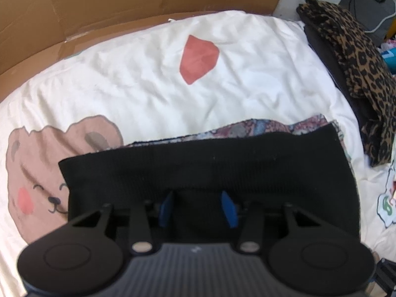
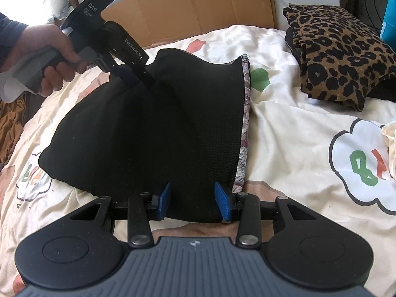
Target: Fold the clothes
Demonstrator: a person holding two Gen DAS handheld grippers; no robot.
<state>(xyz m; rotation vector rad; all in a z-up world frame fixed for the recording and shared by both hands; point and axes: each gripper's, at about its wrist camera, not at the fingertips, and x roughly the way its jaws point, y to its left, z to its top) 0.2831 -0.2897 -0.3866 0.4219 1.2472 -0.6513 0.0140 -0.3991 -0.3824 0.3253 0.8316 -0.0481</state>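
A black knit garment [image 2: 148,128] with a patterned underside [image 2: 245,133] lies partly raised over the printed bedsheet [image 2: 297,123]. My right gripper [image 2: 193,200] holds its near edge, and bunched black cloth fills the gap between the blue pads. In the right wrist view my left gripper [image 2: 135,75], held by a hand [image 2: 54,52], pinches the far left edge, and the cloth peaks up to it. In the left wrist view the black garment [image 1: 198,163] runs up between the pads of my left gripper [image 1: 197,208]. Its patterned layer [image 1: 259,126] shows beyond.
A pile of leopard-print clothing [image 2: 341,54] sits on dark fabric at the bed's far right corner. Flattened cardboard [image 2: 198,7] stands along the far side. Brownish-orange cloth [image 2: 10,128] lies off the left edge. A cream cloth [image 2: 391,138] pokes in at the right.
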